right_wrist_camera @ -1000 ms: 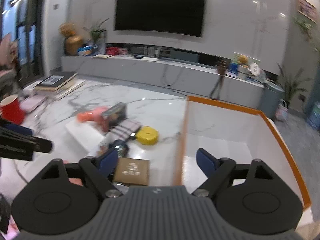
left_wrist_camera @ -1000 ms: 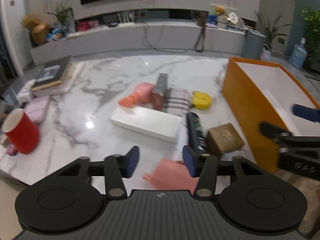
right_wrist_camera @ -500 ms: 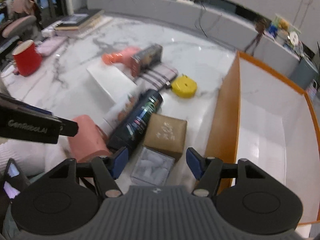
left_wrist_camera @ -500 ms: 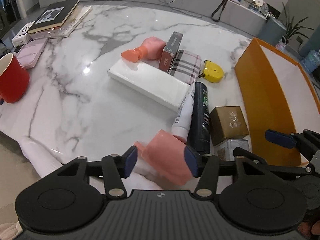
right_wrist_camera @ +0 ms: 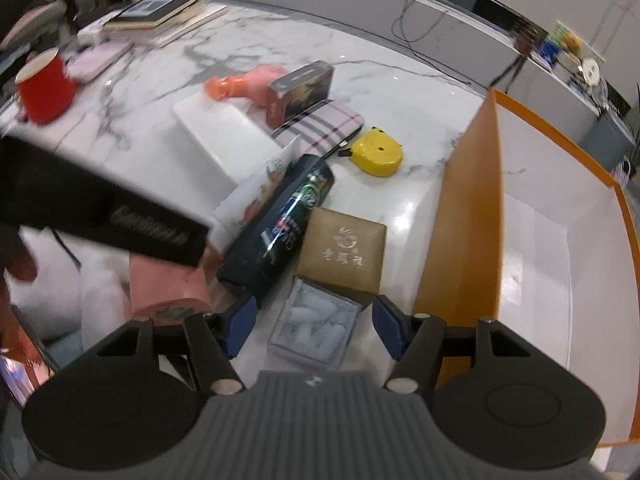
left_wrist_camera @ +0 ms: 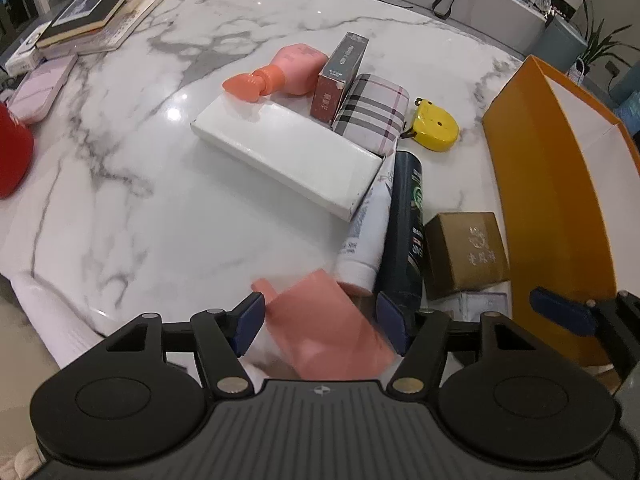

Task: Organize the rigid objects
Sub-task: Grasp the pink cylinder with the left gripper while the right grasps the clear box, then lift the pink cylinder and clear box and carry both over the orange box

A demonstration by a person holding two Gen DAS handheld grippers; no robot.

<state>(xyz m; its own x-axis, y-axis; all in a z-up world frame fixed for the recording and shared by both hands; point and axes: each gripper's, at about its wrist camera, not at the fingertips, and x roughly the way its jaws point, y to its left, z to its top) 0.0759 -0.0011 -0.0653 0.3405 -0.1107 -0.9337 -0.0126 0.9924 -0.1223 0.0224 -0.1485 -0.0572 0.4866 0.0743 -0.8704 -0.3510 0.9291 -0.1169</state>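
The left gripper point(left_wrist_camera: 320, 322) points steeply down at the near edge of the marble worktop point(left_wrist_camera: 132, 208), and its jaws are opening around a pink bottle point(left_wrist_camera: 328, 320) that lies between the blue pads; the bottle is blurred, and whether the pads touch it cannot be told. The right gripper point(right_wrist_camera: 314, 330) hangs over a small clear box point(right_wrist_camera: 316, 330) holding pale pieces, its jaws spread with the box between them and a gap on either side. Just beyond the clear box sits a brown box point(right_wrist_camera: 344, 254) with gold lettering, touching it. A dark can point(right_wrist_camera: 280, 232) lies on its side beside the brown box, and a white tube point(left_wrist_camera: 366, 232) lies along the can's other side. Further back, a long white box point(left_wrist_camera: 288, 158) lies flat at an angle, with a plaid case point(left_wrist_camera: 372, 110), a dark red carton point(left_wrist_camera: 340, 78) and a second pink bottle with an orange cap point(left_wrist_camera: 280, 74) crowded at its far side. A yellow tape measure point(left_wrist_camera: 434, 128) sits apart, between the plaid case and the orange bin point(right_wrist_camera: 464, 232), which stands at the right with a white inside. At the left are a red mug point(right_wrist_camera: 46, 86) and a stack of books point(left_wrist_camera: 96, 12).
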